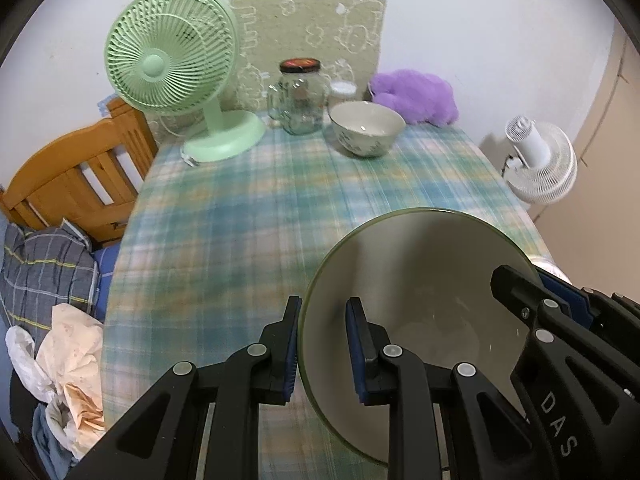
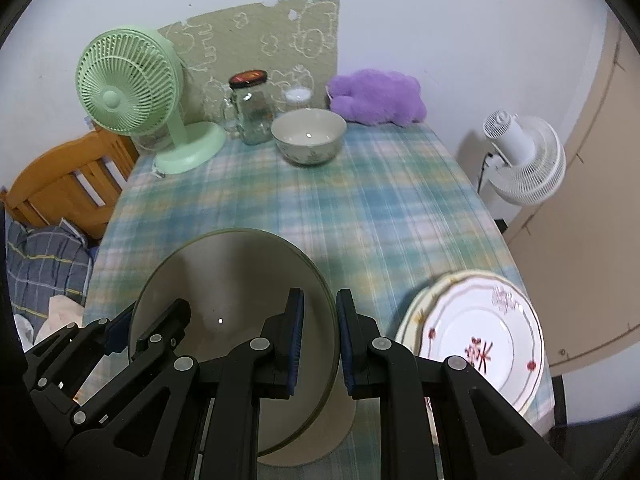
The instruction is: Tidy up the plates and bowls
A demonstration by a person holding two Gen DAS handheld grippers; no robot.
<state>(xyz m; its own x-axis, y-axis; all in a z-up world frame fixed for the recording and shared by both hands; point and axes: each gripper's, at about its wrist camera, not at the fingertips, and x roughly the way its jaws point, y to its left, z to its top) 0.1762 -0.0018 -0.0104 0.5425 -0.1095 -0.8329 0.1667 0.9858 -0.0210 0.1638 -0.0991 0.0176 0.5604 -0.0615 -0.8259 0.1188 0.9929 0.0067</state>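
Left wrist view: big bowl (image 1: 420, 300) held near table (image 1: 240, 208) front edge, rim pinched by left gripper (image 1: 325, 344) and right gripper (image 2: 319, 344). Bowl maybe lifted. Plates (image 2: 480, 336) stacked beside it.

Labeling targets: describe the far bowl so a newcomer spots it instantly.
Look to the back of the plaid table, near the wall. The small bowl sits between the glass jar and the purple plush. Unlike the big plain bowl, it's patterned outside and untouched.
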